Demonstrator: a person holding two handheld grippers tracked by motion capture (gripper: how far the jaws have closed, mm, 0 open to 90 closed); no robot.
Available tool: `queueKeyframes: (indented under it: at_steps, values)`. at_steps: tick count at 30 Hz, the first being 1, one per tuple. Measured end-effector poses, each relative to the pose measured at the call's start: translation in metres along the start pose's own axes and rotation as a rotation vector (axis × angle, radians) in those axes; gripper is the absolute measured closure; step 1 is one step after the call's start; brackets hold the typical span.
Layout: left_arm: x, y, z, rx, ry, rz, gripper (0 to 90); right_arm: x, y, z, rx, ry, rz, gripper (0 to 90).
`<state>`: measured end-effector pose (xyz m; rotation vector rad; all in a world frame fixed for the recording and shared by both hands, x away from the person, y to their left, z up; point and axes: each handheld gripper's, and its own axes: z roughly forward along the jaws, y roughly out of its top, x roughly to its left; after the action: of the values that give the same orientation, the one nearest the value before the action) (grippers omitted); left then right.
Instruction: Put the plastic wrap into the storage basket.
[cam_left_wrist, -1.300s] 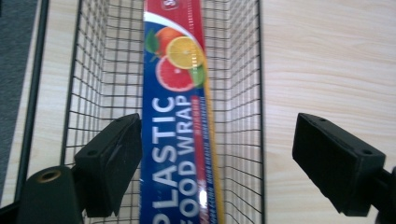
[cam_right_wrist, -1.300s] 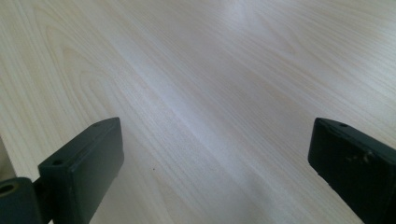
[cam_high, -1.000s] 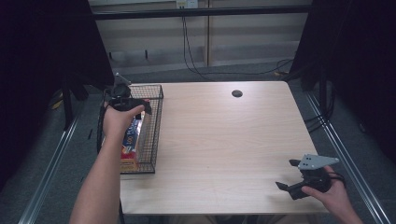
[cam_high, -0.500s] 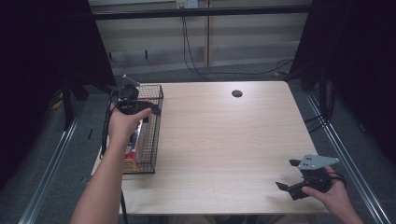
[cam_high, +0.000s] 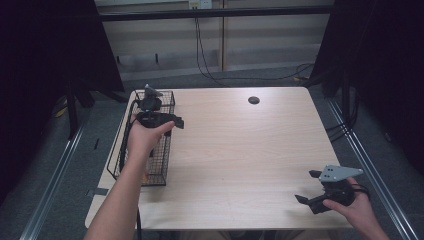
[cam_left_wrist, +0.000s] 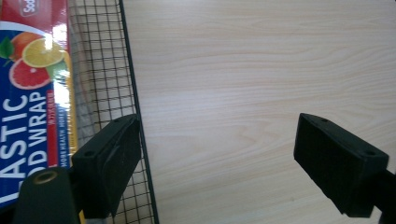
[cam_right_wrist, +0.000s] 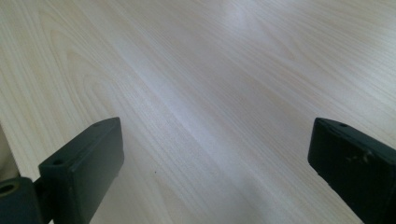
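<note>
Seen from above, a pale wooden tabletop (cam_high: 240, 150) carries a black wire basket (cam_high: 161, 167) along its left edge. The left hand-held gripper (cam_high: 176, 122) is held over the basket's right rim, jaws pointing right across the wood. The right hand-held gripper (cam_high: 307, 187) sits low near the tabletop's front right corner, well apart from the basket. A small dark round hole (cam_high: 253, 100) marks the tabletop's far side.

The left gripper view adds what the high view cannot resolve: a box of plastic food wrap (cam_left_wrist: 32, 93), printed with citrus fruit, lies inside the basket, beside the wire wall (cam_left_wrist: 105, 79). The left hand-held gripper's jaws are spread wide and hold nothing; one jaw hangs over the basket rim near the box, the other over bare wood.

The right gripper view shows its jaws spread wide over bare wood grain.
</note>
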<state>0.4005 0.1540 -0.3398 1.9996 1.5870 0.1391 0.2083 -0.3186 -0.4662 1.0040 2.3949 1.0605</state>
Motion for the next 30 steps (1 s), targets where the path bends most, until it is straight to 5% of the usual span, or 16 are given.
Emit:
queueKeyframes:
  at_steps: [12, 30]
  values:
    - [-0.019, -0.009, 0.012, 0.003, -0.015, 0.067, 15.2, 0.000, 0.001, 0.000, 0.000, -0.001, 0.002, 3.3]
    - [-0.048, -0.022, 0.033, -0.005, -0.071, 0.103, 15.2, -0.001, 0.001, 0.001, 0.000, 0.009, 0.000, 3.3]
